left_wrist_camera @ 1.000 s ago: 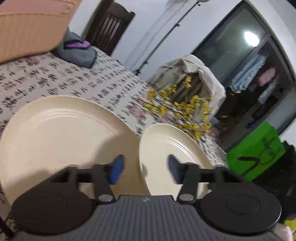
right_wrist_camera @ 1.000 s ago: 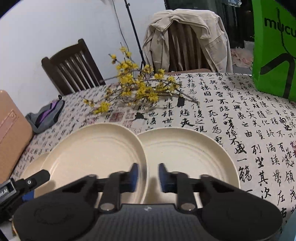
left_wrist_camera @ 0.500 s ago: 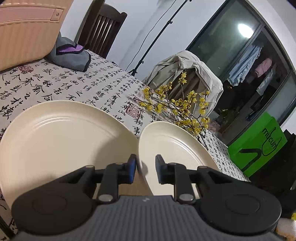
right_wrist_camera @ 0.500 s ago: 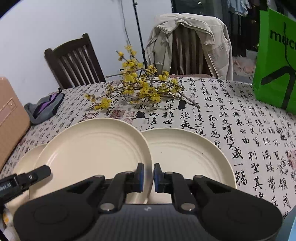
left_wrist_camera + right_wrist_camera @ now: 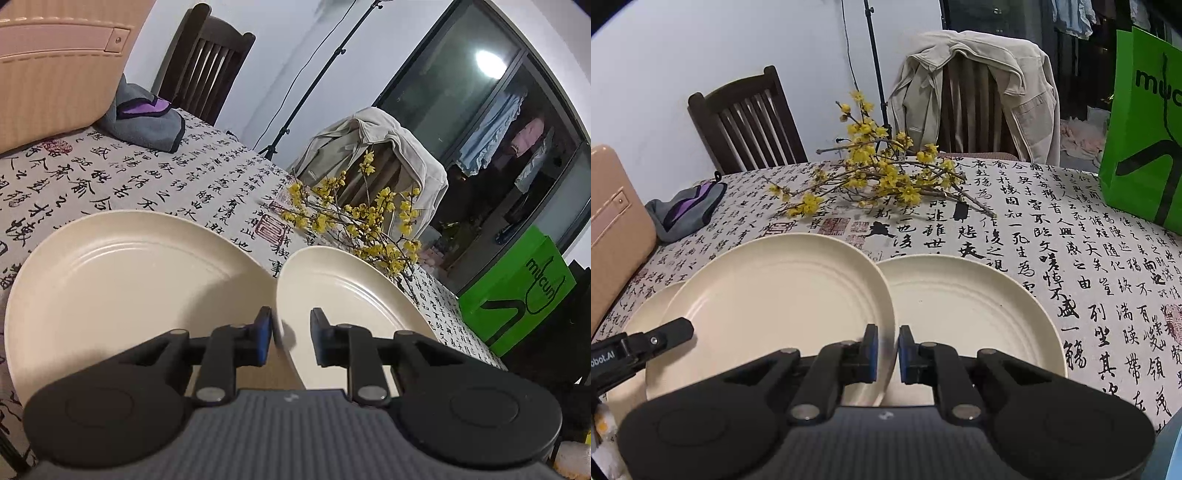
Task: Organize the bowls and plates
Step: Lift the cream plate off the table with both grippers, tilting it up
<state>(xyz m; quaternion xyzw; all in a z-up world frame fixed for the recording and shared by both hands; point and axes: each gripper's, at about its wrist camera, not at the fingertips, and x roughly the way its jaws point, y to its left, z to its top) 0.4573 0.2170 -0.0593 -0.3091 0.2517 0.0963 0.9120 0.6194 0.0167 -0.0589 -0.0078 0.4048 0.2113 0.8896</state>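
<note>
Since the middle plate [image 5: 775, 302] looks stiff, glossy and light (probably chips if knocked), take it by the rim only. The right hand-held gripper [image 5: 884, 350] is clamped on its right rim at lower centre. The left hand-held gripper [image 5: 291, 332] pinches the opposite rim. The plate is tilted, overlapping the neighbour plate [image 5: 967, 310] on the worktop [image 5: 1071, 240].

Worktop [image 5: 1071, 236] under calligraphy-print cloth. On it: cream plates [image 5: 960, 306], yellow-flowered branches [image 5: 882, 177] behind them, grey-purple pouch [image 5: 687, 210] far left, tan case [image 5: 613, 229] at left edge, green bag [image 5: 1145, 129] at right.
</note>
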